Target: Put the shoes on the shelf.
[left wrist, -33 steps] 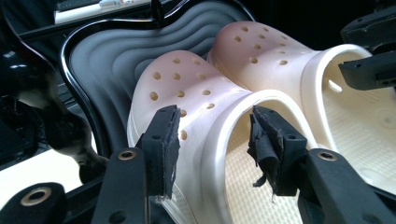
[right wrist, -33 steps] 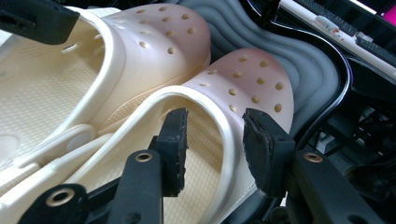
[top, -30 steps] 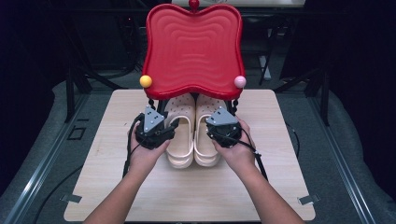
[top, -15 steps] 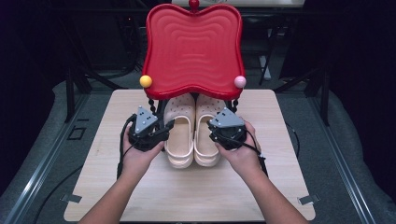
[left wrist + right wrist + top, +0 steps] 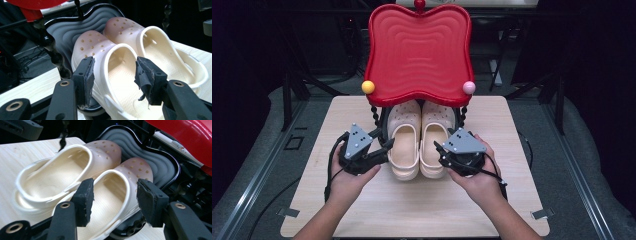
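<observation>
1. The pair of cream clogs sits side by side on the black lower tray (image 5: 62, 32) of a two-tier rack, toes tucked under the red upper tray (image 5: 418, 50), heels pointing toward the person.
2. The left clog (image 5: 405, 145) is flanked by the left gripper (image 5: 384, 145), whose jaws stand wide apart around its outer wall and heel opening, pinching nothing.
3. The right gripper (image 5: 438, 148) is likewise spread across the right clog (image 5: 435, 142), empty.
4. This looks like the approach before grasping; next, each gripper should close on its clog's rim and draw it off the tray.
5. The toes are hidden from above by the red tray; whether any pad already touches foam is hard to judge.
</observation>
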The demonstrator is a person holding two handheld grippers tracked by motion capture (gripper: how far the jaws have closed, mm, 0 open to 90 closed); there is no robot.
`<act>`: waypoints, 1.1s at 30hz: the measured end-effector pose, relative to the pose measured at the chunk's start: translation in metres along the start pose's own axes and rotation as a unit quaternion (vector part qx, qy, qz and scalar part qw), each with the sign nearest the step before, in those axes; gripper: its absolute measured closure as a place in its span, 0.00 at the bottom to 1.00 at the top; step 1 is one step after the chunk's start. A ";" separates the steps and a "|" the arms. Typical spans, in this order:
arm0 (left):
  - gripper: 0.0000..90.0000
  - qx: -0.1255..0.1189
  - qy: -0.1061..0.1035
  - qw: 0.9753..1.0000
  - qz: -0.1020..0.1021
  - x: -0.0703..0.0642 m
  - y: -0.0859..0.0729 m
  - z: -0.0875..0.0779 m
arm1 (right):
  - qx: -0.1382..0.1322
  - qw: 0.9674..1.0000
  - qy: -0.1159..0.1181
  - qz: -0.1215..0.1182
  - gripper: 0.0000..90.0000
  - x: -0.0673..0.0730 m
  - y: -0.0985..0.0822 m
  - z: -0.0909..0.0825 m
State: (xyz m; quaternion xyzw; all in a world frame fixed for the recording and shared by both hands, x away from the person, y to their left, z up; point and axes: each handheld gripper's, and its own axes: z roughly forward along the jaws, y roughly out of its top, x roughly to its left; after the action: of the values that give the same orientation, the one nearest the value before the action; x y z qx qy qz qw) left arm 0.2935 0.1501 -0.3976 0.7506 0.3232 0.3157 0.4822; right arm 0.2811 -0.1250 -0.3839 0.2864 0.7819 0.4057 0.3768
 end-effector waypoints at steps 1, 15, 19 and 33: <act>0.53 0.000 -0.001 1.000 0.001 0.000 0.000 -0.003 | -0.002 1.000 0.002 0.002 0.51 0.001 -0.001 -0.003; 0.53 0.014 -0.038 0.999 -0.020 -0.011 -0.033 -0.035 | -0.003 0.998 0.021 0.050 0.50 0.013 -0.037 -0.032; 0.53 0.023 -0.039 0.999 -0.025 -0.015 -0.048 -0.035 | 0.011 0.997 0.031 0.065 0.51 0.017 -0.051 -0.029; 0.47 0.050 -0.049 0.996 -0.055 -0.026 -0.096 -0.014 | 0.071 0.990 0.058 0.105 0.50 0.035 -0.099 0.000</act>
State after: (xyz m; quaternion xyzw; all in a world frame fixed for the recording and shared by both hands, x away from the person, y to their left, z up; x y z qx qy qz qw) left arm 0.2493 0.1682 -0.4866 0.7694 0.3549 0.2355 0.4761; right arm 0.2478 -0.1487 -0.4808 0.3687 0.7948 0.4028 0.2649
